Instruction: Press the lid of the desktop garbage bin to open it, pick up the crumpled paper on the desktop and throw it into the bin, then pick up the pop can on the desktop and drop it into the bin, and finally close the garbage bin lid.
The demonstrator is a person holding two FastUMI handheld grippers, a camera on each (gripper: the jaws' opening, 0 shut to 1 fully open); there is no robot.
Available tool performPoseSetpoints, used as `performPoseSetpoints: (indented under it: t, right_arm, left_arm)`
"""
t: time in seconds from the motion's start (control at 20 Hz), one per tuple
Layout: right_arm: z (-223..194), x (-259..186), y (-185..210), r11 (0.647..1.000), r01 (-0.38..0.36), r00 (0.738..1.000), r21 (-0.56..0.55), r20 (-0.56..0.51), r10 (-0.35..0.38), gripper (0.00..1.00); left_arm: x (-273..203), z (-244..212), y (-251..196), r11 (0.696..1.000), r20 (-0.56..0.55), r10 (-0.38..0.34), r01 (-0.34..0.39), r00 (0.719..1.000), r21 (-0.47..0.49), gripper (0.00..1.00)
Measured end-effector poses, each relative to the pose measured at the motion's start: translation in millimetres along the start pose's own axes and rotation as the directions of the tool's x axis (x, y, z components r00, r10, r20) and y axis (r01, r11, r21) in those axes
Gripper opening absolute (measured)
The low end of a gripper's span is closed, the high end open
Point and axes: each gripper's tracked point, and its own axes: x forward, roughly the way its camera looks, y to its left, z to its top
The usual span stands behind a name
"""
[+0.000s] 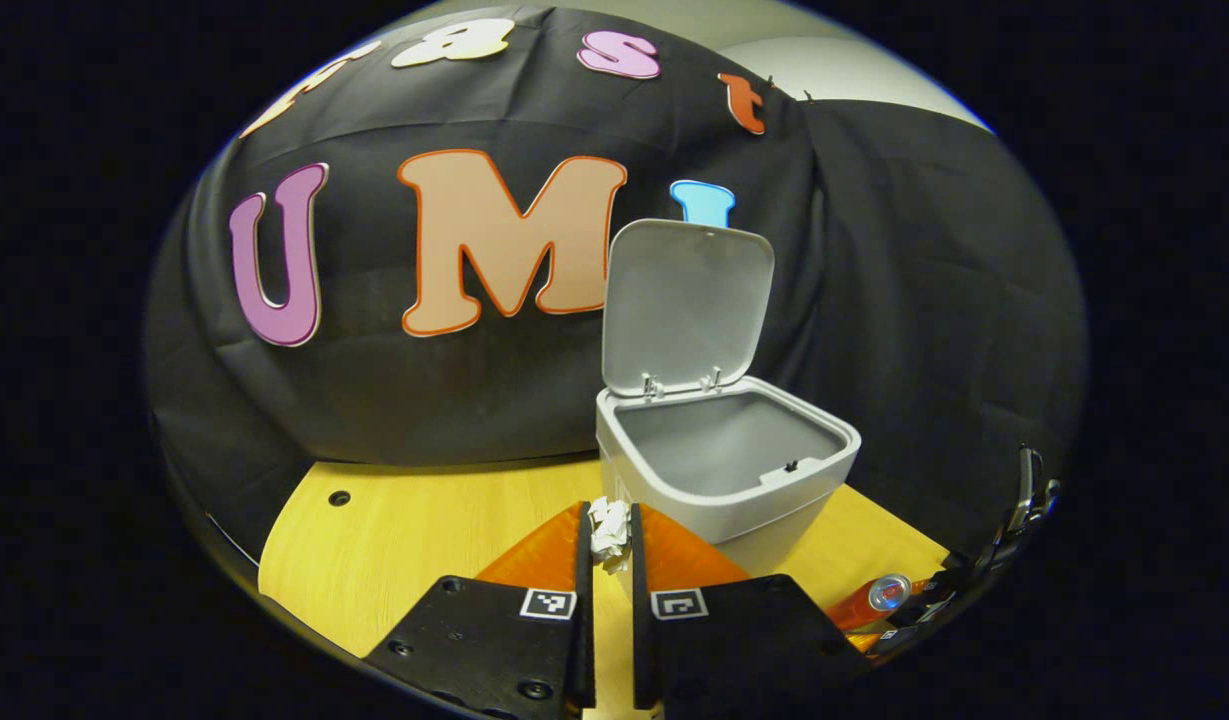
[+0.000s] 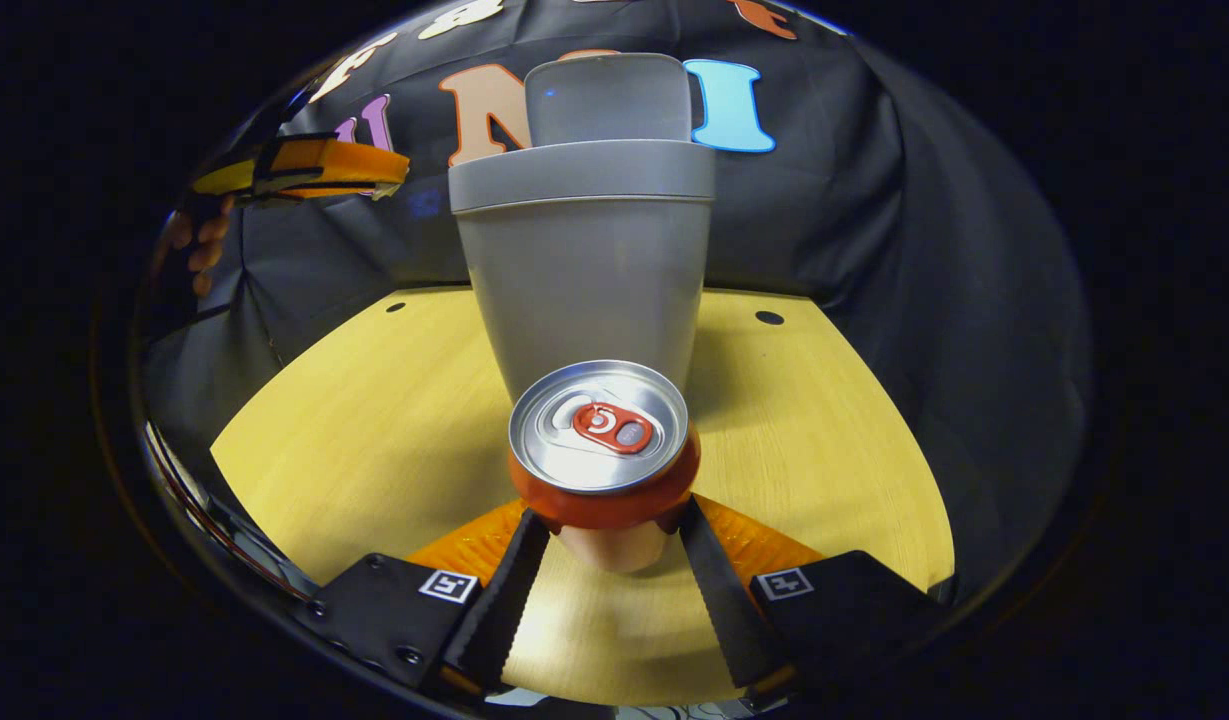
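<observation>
The grey bin (image 1: pixel 774 495) stands open on the table with its lid (image 1: pixel 686 300) tipped up behind it. My left gripper (image 1: pixel 611 520) is shut on the white crumpled paper (image 1: pixel 608 530), raised just left of the bin and below its rim. The orange pop can (image 2: pixel 599 425), silver top toward the camera, sits between the fingers of my right gripper (image 2: pixel 614 515), which press on its sides in front of the bin (image 2: pixel 584 280). In the left gripper view the can (image 1: pixel 874 598) and the right gripper (image 1: pixel 919 600) lie low at the right.
The yellow wooden table (image 2: pixel 374 420) has small dark holes near its back edge (image 2: pixel 769 318). The black cloth wall hangs close behind the bin. A hand (image 2: pixel 199 240) holds the left gripper (image 2: pixel 304 170) high at the left of the right gripper view.
</observation>
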Motion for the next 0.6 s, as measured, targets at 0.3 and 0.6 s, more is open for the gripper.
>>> performPoseSetpoints:
  t: [0.3, 0.6]
  right_arm:
    - [-4, -5, -13, 1.000, 0.027, 1.000, 0.016, -0.003, -0.027, 0.84]
    - [-4, -9, -21, 0.998, 0.048, 0.999, 0.033, -0.002, -0.048, 0.84]
  left_arm:
    - [15, 21, -22, 0.999, 0.039, -0.047, 0.047, 0.998, 0.015, 0.13]
    - [30, 25, -39, 0.996, 0.048, -0.091, 0.090, 0.995, 0.014, 0.12]
